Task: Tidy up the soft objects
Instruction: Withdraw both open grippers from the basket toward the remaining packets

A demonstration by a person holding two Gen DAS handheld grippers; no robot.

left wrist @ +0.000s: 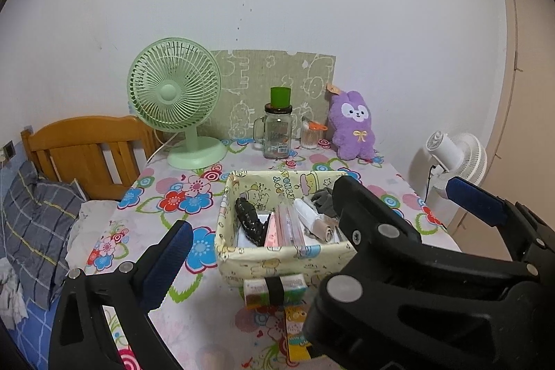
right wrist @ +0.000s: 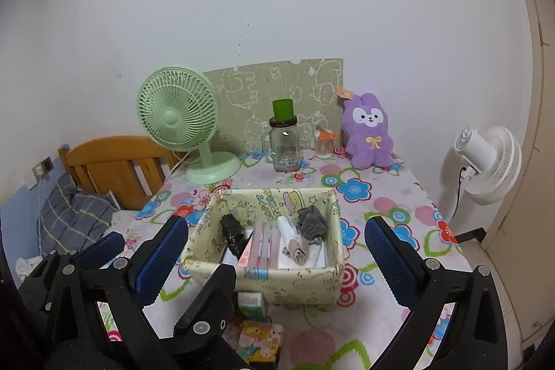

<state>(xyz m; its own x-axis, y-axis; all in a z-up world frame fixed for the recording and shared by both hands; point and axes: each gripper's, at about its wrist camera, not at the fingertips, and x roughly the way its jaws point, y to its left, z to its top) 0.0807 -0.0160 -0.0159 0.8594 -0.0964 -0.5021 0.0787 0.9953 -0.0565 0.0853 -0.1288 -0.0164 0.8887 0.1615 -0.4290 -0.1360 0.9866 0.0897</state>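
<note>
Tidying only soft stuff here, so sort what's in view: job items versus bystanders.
Job: purple plush rabbit, grey scrunchie, fabric basket.
Bystanders: green fan, glass jar, cotton swab cup, white fan.

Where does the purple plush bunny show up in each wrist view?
Left wrist view: the purple plush bunny sits right of centre at the table's far edge, against the wall.
Right wrist view: the bunny sits right of centre, also at the far edge.
Shared landmark: the green fan, at the far left of the table in both.
</note>
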